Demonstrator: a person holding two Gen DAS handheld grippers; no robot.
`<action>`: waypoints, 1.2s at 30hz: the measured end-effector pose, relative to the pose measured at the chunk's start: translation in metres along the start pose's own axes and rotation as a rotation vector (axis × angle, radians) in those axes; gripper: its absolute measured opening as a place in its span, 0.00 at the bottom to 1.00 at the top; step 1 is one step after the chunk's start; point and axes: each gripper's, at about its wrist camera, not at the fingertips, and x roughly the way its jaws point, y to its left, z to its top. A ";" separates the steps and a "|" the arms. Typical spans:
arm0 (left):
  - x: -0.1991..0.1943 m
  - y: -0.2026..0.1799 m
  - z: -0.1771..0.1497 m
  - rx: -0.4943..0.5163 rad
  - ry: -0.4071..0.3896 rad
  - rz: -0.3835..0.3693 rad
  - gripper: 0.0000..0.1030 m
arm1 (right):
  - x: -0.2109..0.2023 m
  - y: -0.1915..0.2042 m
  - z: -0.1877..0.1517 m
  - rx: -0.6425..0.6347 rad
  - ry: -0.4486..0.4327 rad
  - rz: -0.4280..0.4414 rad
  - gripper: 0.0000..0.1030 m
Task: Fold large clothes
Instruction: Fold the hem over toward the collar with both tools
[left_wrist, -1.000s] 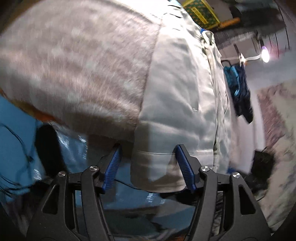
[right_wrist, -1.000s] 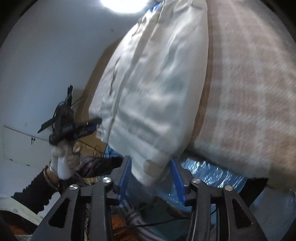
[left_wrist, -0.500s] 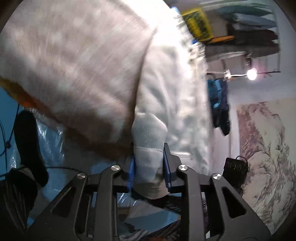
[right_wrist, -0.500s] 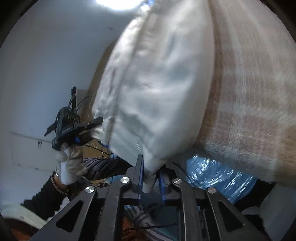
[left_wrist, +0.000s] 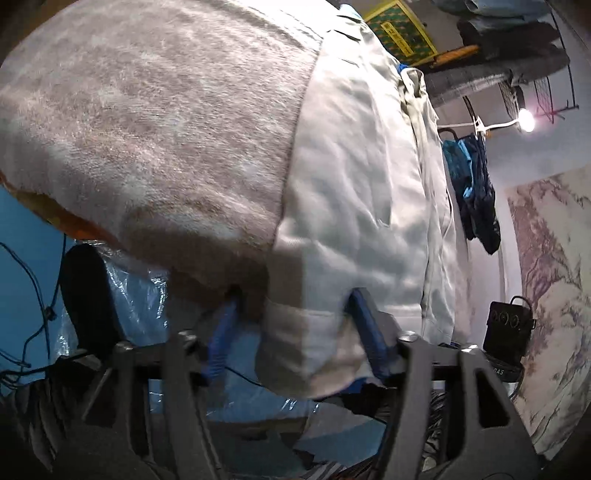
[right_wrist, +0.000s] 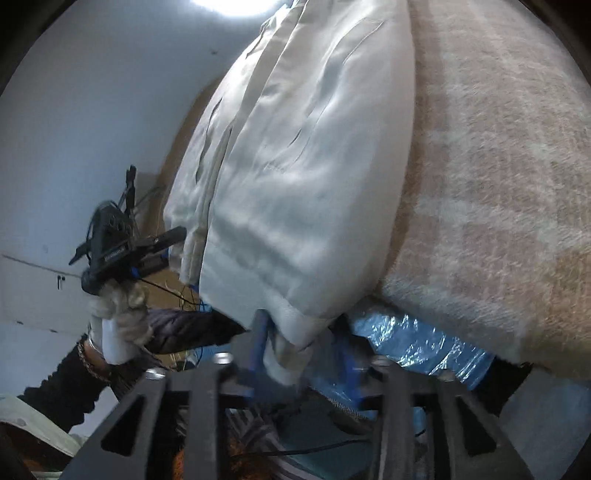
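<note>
A pale white garment (left_wrist: 354, 192) lies lengthwise on a beige checked blanket (left_wrist: 147, 129). Its near hem hangs over the bed edge. My left gripper (left_wrist: 295, 332) has its jaws opening, with one hem corner (left_wrist: 306, 350) loose between the blue pads. In the right wrist view the same garment (right_wrist: 295, 166) ends in a cuff (right_wrist: 288, 347) between the opening jaws of my right gripper (right_wrist: 301, 343); the pads do not press on it. A gloved hand (right_wrist: 118, 317) holds the left gripper (right_wrist: 170, 246) at the garment's other corner.
Under the blanket (right_wrist: 498, 166) shows a blue plastic-wrapped mattress (right_wrist: 417, 343). Dark blue clothes (left_wrist: 476, 192) hang on a rack by a lamp (left_wrist: 526, 120). A black box (left_wrist: 509, 332) sits on the floor by a patterned wall hanging (left_wrist: 554, 277). Cables (left_wrist: 37, 295) trail at the left.
Half a second ago both grippers were shut on the garment's near corners. Both have since opened, and the cloth now sits loose between the pads.
</note>
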 end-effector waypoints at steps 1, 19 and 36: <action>0.005 0.002 0.001 -0.012 0.023 -0.028 0.61 | 0.001 -0.001 0.002 0.008 0.000 0.017 0.43; -0.032 -0.058 0.016 0.006 0.098 -0.118 0.21 | -0.027 0.021 0.019 0.053 -0.033 0.294 0.09; -0.031 -0.104 0.106 -0.062 -0.017 -0.201 0.19 | -0.063 0.018 0.097 0.071 -0.201 0.292 0.09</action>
